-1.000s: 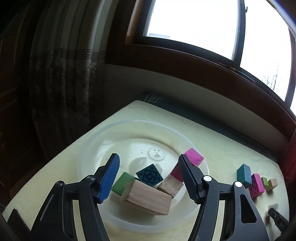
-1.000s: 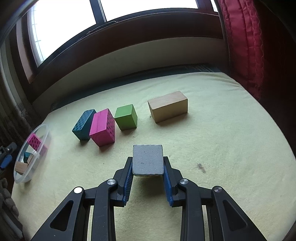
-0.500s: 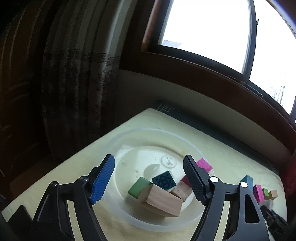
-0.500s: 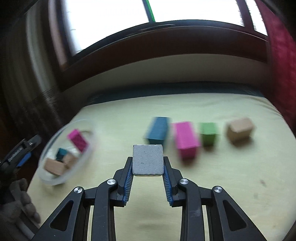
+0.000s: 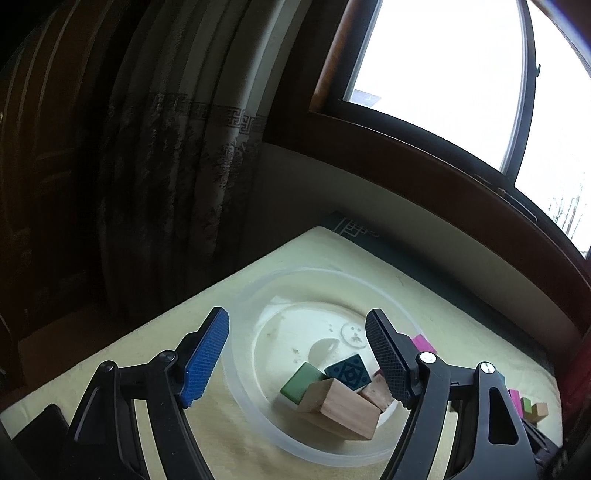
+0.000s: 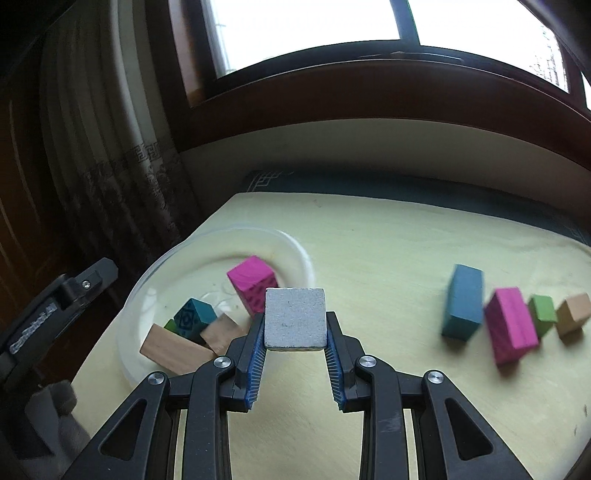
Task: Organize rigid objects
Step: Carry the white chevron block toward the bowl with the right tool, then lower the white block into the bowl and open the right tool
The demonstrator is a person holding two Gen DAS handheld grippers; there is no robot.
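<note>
The right gripper [image 6: 295, 363] was clamped on the grey block [image 6: 295, 318], just beside the clear bowl [image 6: 295, 247]; the left gripper [image 5: 295, 360] hung open above it. A careless drop might knock the crowded blocks [image 6: 192, 332].

so the bowl [image 6: 221, 236] sits on the left end of the desk [image 6: 388, 236], near the curtain [image 6: 122, 184], with a handful of blocks [image 6: 195, 332] piled inside it. four more blocks [image 6: 509, 321] stand in a row over on the right, window [image 6: 314, 33] behind it all
</note>
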